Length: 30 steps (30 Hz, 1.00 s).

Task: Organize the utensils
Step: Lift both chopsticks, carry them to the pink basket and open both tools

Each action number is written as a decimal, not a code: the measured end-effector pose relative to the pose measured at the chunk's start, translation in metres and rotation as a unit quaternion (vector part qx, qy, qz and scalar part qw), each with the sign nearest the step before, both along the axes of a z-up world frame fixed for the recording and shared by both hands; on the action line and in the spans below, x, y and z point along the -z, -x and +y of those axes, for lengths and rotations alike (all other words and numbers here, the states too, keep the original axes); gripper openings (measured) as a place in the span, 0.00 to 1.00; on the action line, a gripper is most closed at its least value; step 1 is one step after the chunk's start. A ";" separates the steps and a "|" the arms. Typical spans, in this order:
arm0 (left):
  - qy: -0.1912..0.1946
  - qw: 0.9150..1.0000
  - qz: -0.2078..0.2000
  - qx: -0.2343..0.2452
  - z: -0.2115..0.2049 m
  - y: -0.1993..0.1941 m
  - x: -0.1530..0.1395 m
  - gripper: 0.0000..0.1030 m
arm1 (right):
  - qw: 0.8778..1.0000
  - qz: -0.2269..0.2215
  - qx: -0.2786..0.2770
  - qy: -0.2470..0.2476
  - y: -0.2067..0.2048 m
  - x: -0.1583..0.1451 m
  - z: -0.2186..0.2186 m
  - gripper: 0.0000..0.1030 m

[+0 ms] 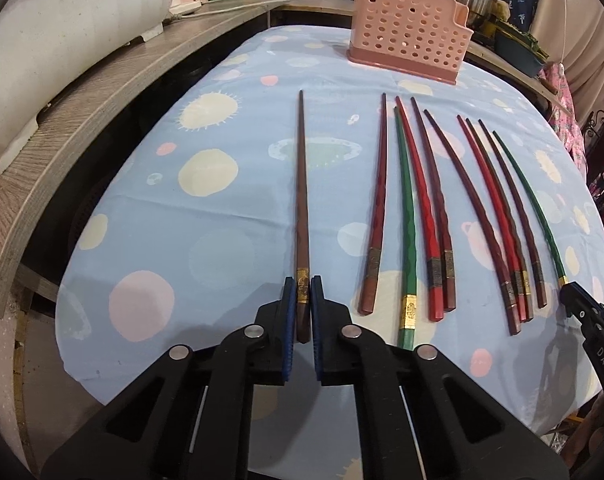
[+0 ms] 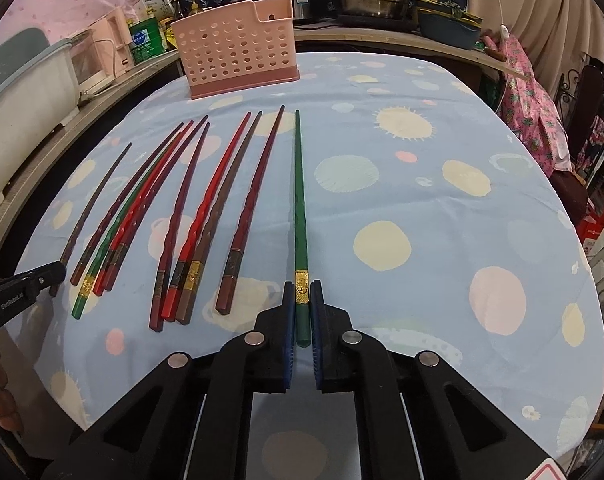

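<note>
Left gripper (image 1: pixel 302 292) fingers clamp brown chopstick (image 1: pixel 301 200); right gripper (image 2: pixel 302 294) fingers clamp green chopstick (image 2: pixel 299 200) (both at gold bands).

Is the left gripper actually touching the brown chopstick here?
Touching. The left wrist view shows the left gripper with both blue pads pressed against the gold band of the brown chopstick, no gap either side.

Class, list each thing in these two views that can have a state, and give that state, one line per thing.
left gripper: shut on the brown chopstick, near its gold band.
right gripper: shut on the green chopstick, near its gold band.
loose chopsticks: lying flat on the tablecloth, ungrasped.
pink holder: upright, no chopsticks visible in it.
</note>
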<state>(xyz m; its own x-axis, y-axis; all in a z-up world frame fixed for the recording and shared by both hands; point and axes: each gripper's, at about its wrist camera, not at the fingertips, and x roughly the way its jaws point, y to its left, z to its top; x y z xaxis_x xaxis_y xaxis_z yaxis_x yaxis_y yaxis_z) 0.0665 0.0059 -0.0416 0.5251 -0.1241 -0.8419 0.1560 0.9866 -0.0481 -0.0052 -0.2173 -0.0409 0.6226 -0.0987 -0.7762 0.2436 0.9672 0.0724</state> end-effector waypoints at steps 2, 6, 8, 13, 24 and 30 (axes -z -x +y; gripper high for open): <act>0.002 1.000 -0.008 -0.001 0.002 0.000 -0.009 0.07 | 1.000 -0.012 -0.001 0.000 0.003 -0.011 -0.002 0.07; 0.013 1.000 -0.027 -0.003 0.009 -0.003 -0.033 0.07 | 0.999 -0.045 -0.002 -0.002 0.003 -0.045 -0.009 0.07; 0.016 0.999 -0.047 -0.004 0.012 -0.007 -0.052 0.07 | 0.998 -0.066 -0.001 0.005 0.000 -0.068 -0.014 0.07; 0.027 0.996 -0.086 -0.002 0.018 -0.026 -0.099 0.07 | 0.992 -0.126 0.001 0.014 -0.016 -0.129 -0.034 0.07; 0.054 0.985 -0.161 0.013 0.000 -0.108 -0.208 0.07 | 0.982 -0.188 0.001 -0.014 -0.096 -0.213 -0.078 0.07; 0.077 0.975 -0.206 0.025 -0.024 -0.141 -0.257 0.07 | 0.973 -0.229 -0.001 -0.034 -0.137 -0.251 -0.089 0.07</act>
<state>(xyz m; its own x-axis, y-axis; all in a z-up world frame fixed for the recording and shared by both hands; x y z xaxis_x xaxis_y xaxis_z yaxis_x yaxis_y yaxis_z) 0.2072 -0.0179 0.2152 0.8046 -0.2660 -0.5309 0.2404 0.9634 -0.1183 0.1314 -0.3064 0.2101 0.9046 -0.0548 -0.4227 0.1688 0.9567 0.2372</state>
